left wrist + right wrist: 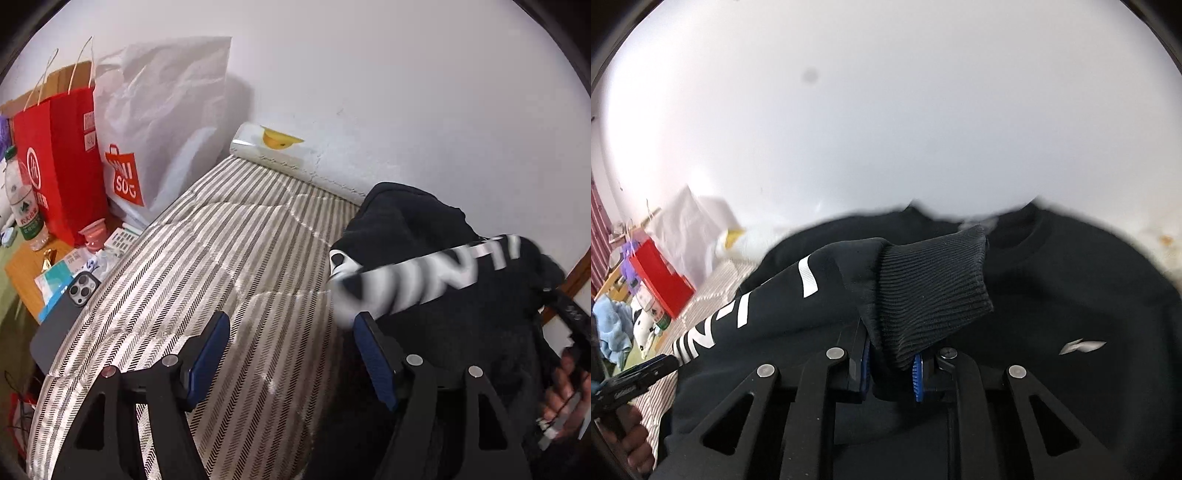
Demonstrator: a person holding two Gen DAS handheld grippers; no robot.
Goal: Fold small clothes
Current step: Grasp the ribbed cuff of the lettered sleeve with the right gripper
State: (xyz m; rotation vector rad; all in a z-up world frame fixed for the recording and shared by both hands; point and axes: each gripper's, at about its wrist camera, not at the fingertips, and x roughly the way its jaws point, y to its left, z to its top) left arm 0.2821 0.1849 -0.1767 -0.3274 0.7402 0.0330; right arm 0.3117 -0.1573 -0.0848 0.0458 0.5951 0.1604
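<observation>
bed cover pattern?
Narrow beige and white stripes with a fine herringbone weave on the bed cover; clearest in the left wrist view.

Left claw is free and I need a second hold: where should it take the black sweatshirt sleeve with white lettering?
Grip the black sweatshirt sleeve mid-length on the white lettering, approaching from the striped bedcover side; the right claw already pinches its ribbed cuff, leaving that span hanging free.

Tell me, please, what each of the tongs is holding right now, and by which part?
The right tongs are shut on the black sweatshirt, gripping the ribbed cuff of its sleeve. The left tongs are open and hold nothing.
</observation>
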